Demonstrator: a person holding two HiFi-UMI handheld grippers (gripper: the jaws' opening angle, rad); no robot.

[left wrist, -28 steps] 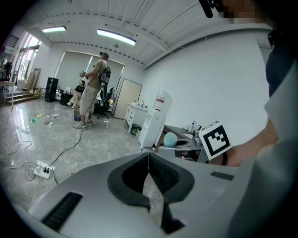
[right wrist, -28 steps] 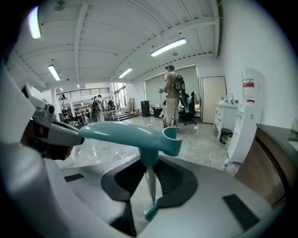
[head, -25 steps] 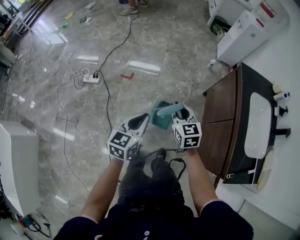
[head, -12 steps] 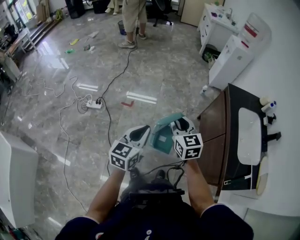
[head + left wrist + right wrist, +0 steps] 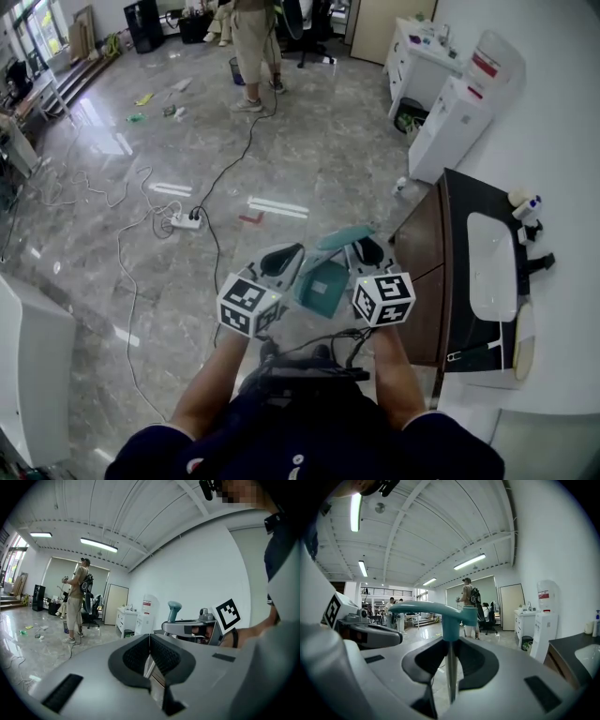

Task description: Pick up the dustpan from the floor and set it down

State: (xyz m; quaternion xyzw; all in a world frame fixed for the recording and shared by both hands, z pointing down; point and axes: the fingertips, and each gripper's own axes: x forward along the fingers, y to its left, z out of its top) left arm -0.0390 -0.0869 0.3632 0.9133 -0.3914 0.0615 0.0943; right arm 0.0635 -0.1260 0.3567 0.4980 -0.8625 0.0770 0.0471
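Note:
My right gripper (image 5: pixel 367 251) is shut on the teal dustpan (image 5: pixel 322 286), which hangs in the air over the floor in front of the person's legs. In the right gripper view the pads (image 5: pixel 465 660) pinch a thin upright part of the dustpan (image 5: pixel 450 672), and its curved handle (image 5: pixel 436 608) arches just above the jaws. Close to its left, at about the same height, my left gripper (image 5: pixel 281 259) holds nothing. Its jaws meet in the left gripper view (image 5: pixel 150 638), where the right gripper (image 5: pixel 194 627) and the dustpan handle (image 5: pixel 174 608) show beyond them.
A dark wooden counter (image 5: pixel 427 272) with a white sink (image 5: pixel 492 267) stands close on the right. White cabinets (image 5: pixel 459 108) lie beyond it. A power strip (image 5: pixel 186 222) and cables lie on the glossy floor. A person (image 5: pixel 251 42) stands far off. A white unit (image 5: pixel 28 375) is at the left.
Both grippers have risen together with the dustpan in the right one. The dustpan now hangs higher above the floor, and the head view looks further into the room.

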